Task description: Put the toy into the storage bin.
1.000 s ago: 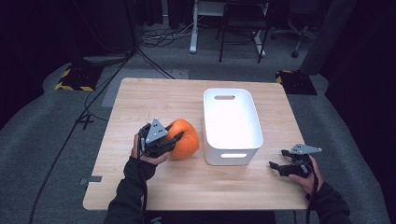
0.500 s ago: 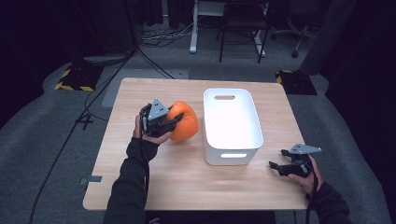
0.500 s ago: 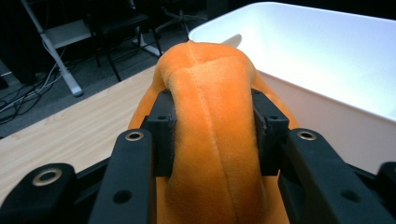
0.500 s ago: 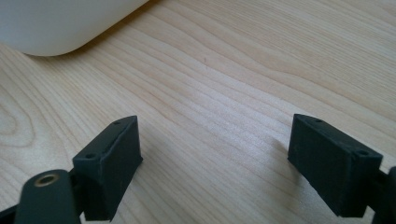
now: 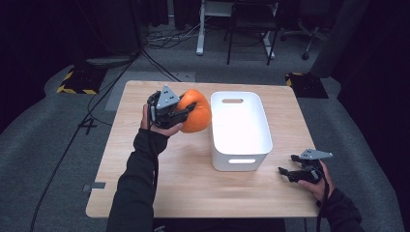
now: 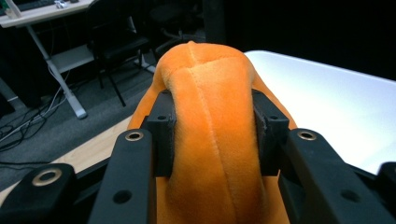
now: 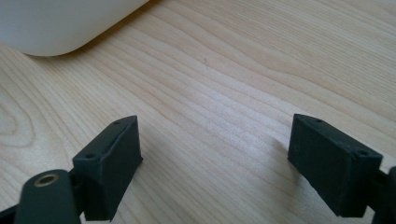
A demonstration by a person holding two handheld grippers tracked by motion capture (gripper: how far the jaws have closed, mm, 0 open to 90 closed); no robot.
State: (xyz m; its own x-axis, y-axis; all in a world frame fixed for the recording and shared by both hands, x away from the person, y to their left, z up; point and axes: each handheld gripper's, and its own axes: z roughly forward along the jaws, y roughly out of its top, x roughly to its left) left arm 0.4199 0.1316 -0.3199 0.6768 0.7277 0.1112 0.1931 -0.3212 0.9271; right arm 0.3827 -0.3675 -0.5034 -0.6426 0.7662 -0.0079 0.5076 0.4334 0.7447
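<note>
over the left half of the worktop [image 5: 159, 179] the left gripper [image 5: 186, 112] has the orange plush toy [image 5: 196, 111] clamped between its jaws, and the toy looks to be clear of the wood, hanging just beside the left wall of the white bin [image 5: 240, 126]. from the left gripper view the squeeze is plain: both black pads [image 6: 163, 135] bite into the soft orange toy [image 6: 212, 116] and pinch a ridge of fabric up between them, with the pale bin [image 6: 327, 93] spreading out beyond it.

so the pick-up reads as done, by my judgement. what looks left is the carry across the rim, the drop into the bin, and letting go. the bin itself seems empty inside as far as the high view shows.

pose now. the left forearm [image 5: 140, 179] reaches up from the bottom edge, sleeve dark, hand wrapped round the gripper body, jaws pointing off to the right toward the bin, roughly level. the grey three-cornered plate sits on top, facing the camera.

over at the right front corner of the worktop the right gripper [image 5: 290, 174] sits low, well apart from the toy, near the bin's front corner. its jaws are spread wide with nothing but bare wood [image 7: 224, 93] between the pads [image 7: 114, 158], and a curve of the bin [image 7: 56, 23] shows just ahead.
</note>
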